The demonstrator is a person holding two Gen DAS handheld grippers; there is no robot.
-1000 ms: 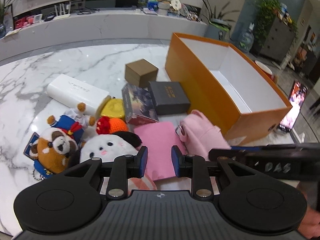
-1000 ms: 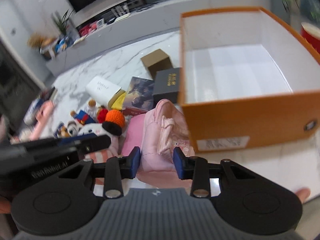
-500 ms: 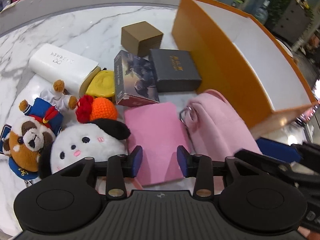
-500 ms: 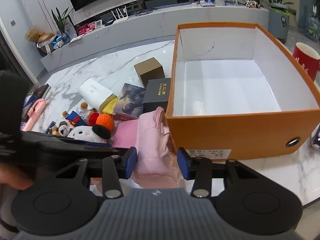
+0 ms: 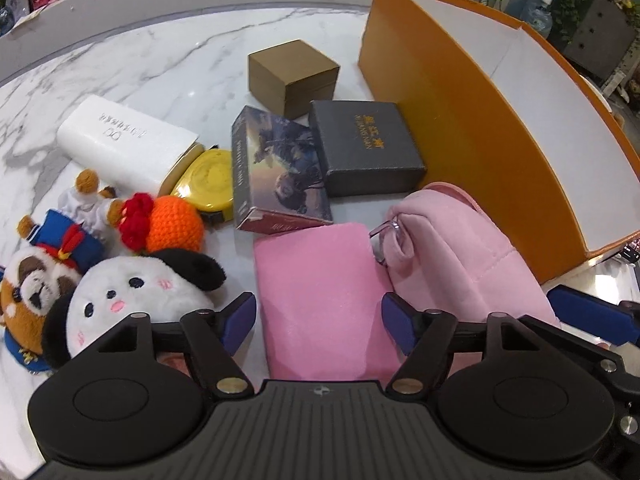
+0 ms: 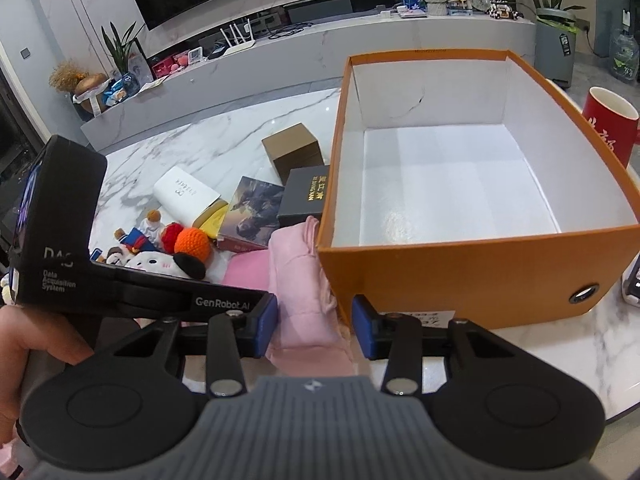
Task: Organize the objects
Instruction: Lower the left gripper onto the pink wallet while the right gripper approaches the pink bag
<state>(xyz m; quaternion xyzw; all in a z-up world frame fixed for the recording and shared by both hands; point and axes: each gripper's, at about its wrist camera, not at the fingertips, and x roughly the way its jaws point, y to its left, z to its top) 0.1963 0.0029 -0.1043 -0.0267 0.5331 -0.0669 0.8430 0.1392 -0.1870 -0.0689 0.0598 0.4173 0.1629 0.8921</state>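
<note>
Hovering with fingers spread wide over the pink pouch (image 5: pixel 320 300) at lower centre, the left gripper (image 5: pixel 319 322) holds nothing, while the right gripper (image 6: pixel 314 330), also wide and unladen, straddles the pink bag (image 6: pixel 304 280) lying against the orange box (image 6: pixel 460 276) at centre right.

red mug (image 6: pixel 611 124) cut off, label (image 6: pixel 420 317) hidden

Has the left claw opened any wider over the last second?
Yes. The left claw spread apart; its fingers now flank the full width of the flat pink pouch.
</note>
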